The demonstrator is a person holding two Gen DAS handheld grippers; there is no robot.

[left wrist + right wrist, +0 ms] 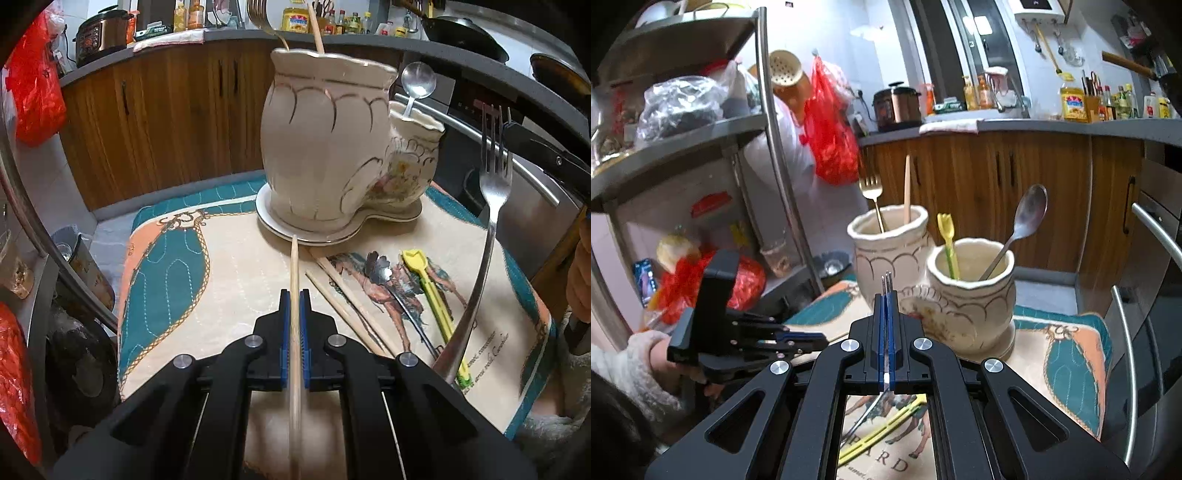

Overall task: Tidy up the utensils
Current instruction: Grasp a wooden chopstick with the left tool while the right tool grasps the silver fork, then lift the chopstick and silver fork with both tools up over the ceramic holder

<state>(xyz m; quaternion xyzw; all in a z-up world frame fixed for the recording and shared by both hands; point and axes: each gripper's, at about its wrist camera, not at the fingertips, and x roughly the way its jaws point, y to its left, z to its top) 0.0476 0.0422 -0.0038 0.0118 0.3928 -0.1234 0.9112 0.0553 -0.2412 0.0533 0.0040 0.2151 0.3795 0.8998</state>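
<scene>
A cream double-pot utensil holder [317,147] stands on its saucer at the table's far side. Its tall pot [890,251] holds a gold fork [872,199] and a wooden chopstick [907,188]; the short pot [971,299] holds a silver spoon [1027,221] and a yellow utensil [948,240]. My left gripper [294,295] is shut on a wooden chopstick [294,266] pointing at the holder. My right gripper [886,295] is shut on a silver fork [493,192], held upright right of the holder. Two chopsticks [343,306], a dark spoon [384,277] and a yellow utensil [432,291] lie on the mat.
The table is covered by a teal and cream printed mat [166,266]. Wooden cabinets [166,122] and a cluttered counter stand behind. A metal shelf rack [701,147] with red bags stands to the left. A steel oven handle [1126,369] is at the right.
</scene>
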